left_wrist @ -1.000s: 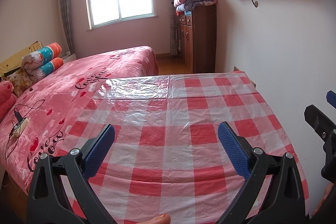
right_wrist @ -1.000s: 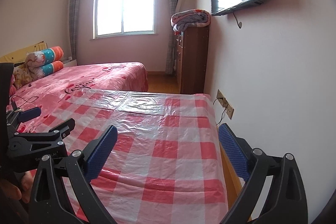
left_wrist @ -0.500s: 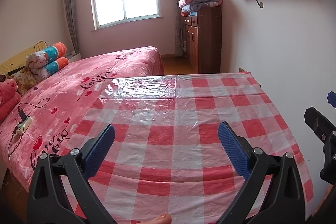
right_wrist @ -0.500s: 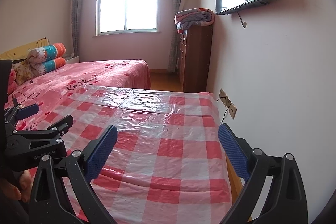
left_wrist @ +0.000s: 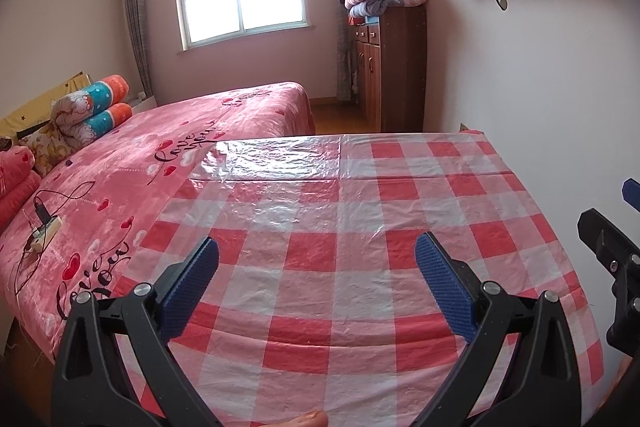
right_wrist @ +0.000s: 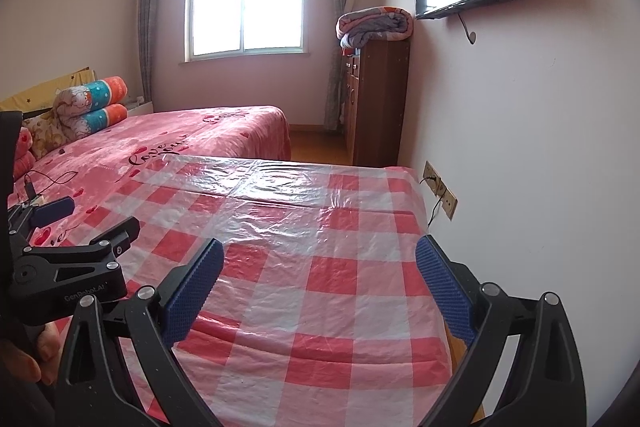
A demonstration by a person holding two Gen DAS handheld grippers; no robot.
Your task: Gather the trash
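Each hand-held tool is a matte black plastic frame with triangular cut-outs and round silver screw heads at its pivots. The left gripper [left_wrist: 316,267] carries two fingers [left_wrist: 192,279] faced with dark blue, finely ribbed rubber pads. The right gripper [right_wrist: 320,267] is built alike, its fingers [right_wrist: 444,287] equally blue. White lettering "GenRobot.AI" marks the left tool's side.

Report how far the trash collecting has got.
Done: nothing visibly collected. No trash or bin shows on the checked tablecloth or the bed. In hand: nothing. The left hand-held gripper and right hand-held gripper are both open and empty. Left: apparently the whole job, starting with finding trash.
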